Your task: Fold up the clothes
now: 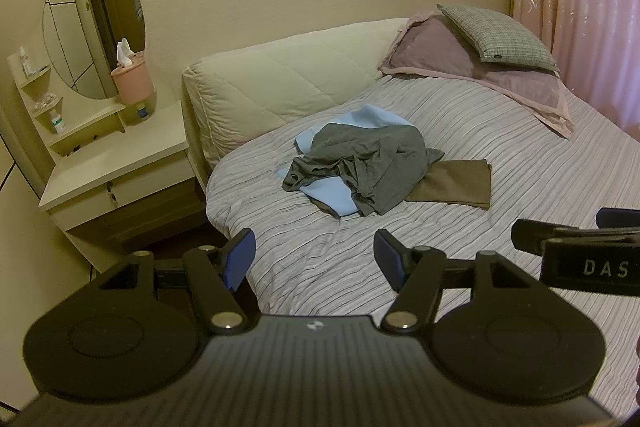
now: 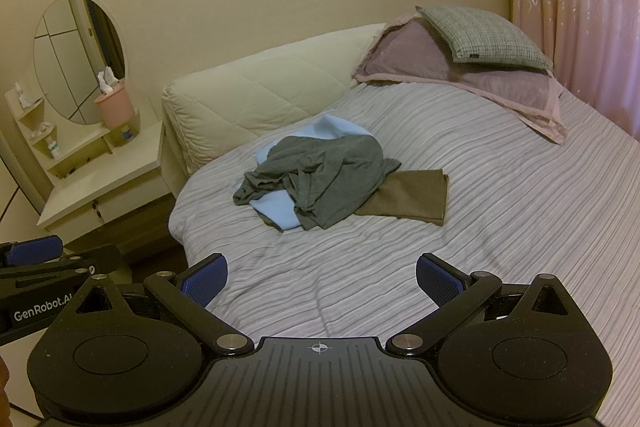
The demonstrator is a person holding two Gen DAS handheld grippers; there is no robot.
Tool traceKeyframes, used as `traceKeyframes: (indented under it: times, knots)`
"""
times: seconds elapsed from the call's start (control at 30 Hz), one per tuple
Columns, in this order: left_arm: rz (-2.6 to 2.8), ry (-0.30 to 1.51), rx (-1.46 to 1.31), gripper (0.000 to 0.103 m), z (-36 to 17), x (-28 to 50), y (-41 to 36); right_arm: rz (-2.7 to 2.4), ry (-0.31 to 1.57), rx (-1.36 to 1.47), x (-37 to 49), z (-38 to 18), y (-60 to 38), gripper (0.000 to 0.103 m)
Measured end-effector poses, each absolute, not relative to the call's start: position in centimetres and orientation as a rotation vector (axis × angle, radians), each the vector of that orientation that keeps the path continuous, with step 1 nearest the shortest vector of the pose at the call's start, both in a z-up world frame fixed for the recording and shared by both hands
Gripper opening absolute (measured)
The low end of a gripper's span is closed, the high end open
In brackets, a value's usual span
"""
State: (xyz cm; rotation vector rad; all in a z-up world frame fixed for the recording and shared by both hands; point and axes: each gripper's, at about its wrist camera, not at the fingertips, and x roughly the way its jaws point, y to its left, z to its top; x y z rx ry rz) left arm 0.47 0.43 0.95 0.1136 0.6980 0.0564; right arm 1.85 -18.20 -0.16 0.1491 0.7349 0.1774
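The left tool (image 1: 314,259) and right tool (image 2: 320,281) hover side by side over the near edge of the bed (image 2: 500,211), both released with blue pads spread wide, empty. Mid-bed lies a heap; a crumpled grey garment (image 2: 324,173) tops a smooth pale-blue one (image 2: 276,211), overlapping a flat brown cloth (image 2: 412,201) at right; the striped cover is ribbed.

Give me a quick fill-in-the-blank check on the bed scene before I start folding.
1. The crumpled grey garment lies on top of a light ____ garment.
2. The flat brown cloth pokes out from under the pile on the side nearer the ____.
3. Both the left gripper and the right gripper are ____ and hold nothing.
4. The grey checked cushion rests on a ____ pillow.

Missing words: blue; curtain; open; pink
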Motion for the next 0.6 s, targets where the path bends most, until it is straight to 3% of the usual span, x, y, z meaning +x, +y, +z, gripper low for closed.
traceKeyframes:
  times: [0.6]
  knots:
    - [0.033,0.701,0.114,0.062,0.5,1.7,0.9,0.153,0.739,0.163,2.3,-1.2,-18.2,0.103]
